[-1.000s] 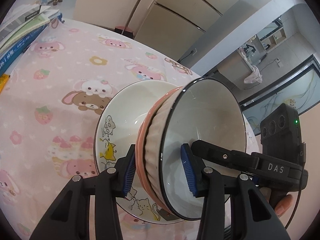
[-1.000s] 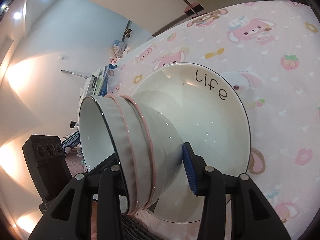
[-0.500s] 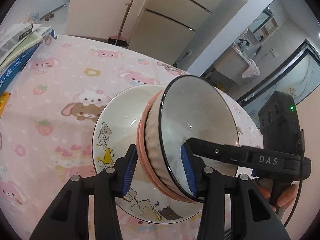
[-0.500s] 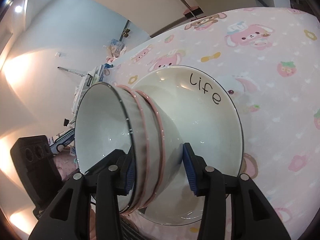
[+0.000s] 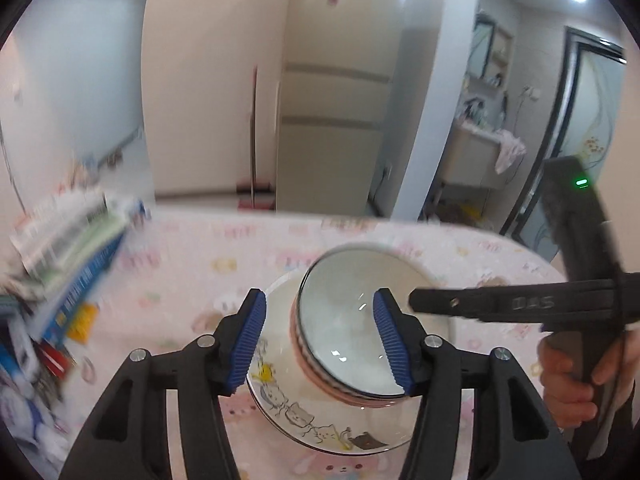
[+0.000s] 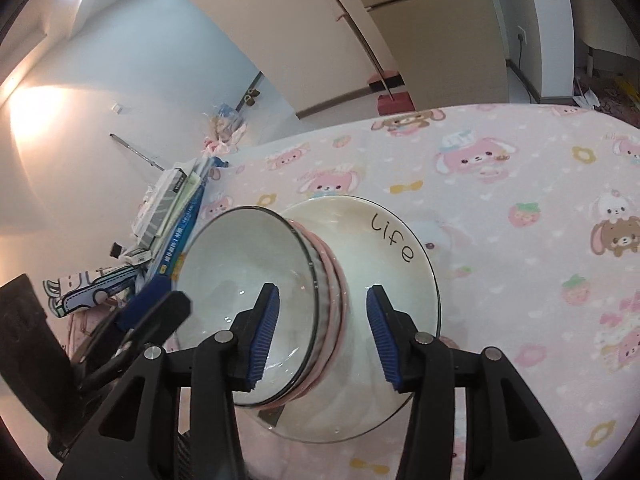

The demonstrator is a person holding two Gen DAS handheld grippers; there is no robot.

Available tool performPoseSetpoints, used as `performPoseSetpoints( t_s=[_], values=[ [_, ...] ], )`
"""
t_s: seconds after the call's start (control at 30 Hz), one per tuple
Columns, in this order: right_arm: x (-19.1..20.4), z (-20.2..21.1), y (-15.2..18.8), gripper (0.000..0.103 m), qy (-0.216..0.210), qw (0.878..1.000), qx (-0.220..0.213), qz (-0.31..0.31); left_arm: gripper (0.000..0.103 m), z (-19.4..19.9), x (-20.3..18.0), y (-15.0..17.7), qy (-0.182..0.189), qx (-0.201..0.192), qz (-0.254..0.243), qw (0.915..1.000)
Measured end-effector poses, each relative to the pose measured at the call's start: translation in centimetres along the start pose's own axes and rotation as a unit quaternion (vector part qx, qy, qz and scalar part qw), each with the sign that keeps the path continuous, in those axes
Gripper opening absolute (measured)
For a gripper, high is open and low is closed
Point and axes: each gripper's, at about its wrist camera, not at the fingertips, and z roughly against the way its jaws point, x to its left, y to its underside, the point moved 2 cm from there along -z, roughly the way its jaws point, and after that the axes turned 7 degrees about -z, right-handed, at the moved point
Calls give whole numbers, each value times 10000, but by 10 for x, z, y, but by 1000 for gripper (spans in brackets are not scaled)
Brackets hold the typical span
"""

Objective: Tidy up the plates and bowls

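table (image 6: 520,240): pink cartoon cloth, books (image 6: 172,216) at its far edge | plate (image 6: 400,240): lettered "life", lies flat mid-table | bowls (image 6: 248,280): nested stack rests tilted on the plate, stacking judged done, nothing else loose in view | left gripper (image 5: 320,340): spread, holds nothing | right gripper (image 6: 323,332): spread either side of the bowls, no pinch

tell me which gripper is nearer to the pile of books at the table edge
Left. The left gripper sits on the books' side of the bowl stack; the right gripper is open around the stack, on the side away from the books.
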Motion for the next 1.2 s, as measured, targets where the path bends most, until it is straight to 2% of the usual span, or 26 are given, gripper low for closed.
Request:
performPoseSetpoints(
  t_s=[0.1, 0.23, 0.4, 0.53, 0.7, 0.8, 1.0, 1.1, 1.2],
  values=[
    [8, 22, 2, 46, 172, 9993, -246, 203, 65, 32, -9, -6, -144, -410, -178, 9989],
    [15, 61, 12, 46, 78, 9979, -568, 312, 68, 63, -17, -16, -57, -627, -16, 9980],
    [22, 114, 32, 53, 130, 9922, -1104, 558, 80, 98, -33, -25, -157, -1046, -143, 9943],
    [26, 155, 51, 62, 233, 9845, -1555, 779, 81, 132, -54, -25, -77, -1347, -325, 9903],
    [34, 208, 77, 91, 441, 9622, -2474, 1053, 86, 172, -74, -23, -114, -1709, -455, 9842],
    [43, 234, 89, 101, 471, 9476, -2880, 1299, 87, 196, -81, -20, -243, -1972, -523, 9787],
    [55, 270, 117, 102, 480, 9178, -3569, 1673, 87, 241, -94, -7, -255, -2392, -673, 9683],
    [56, 279, 130, 102, 692, 9095, -3785, 1575, 87, 258, -96, 1, -284, -2623, -715, 9619],
    [59, 290, 150, 103, 750, 8929, -4136, 1615, 94, 270, -99, 10, -146, -2801, -807, 9564]
  ],
)
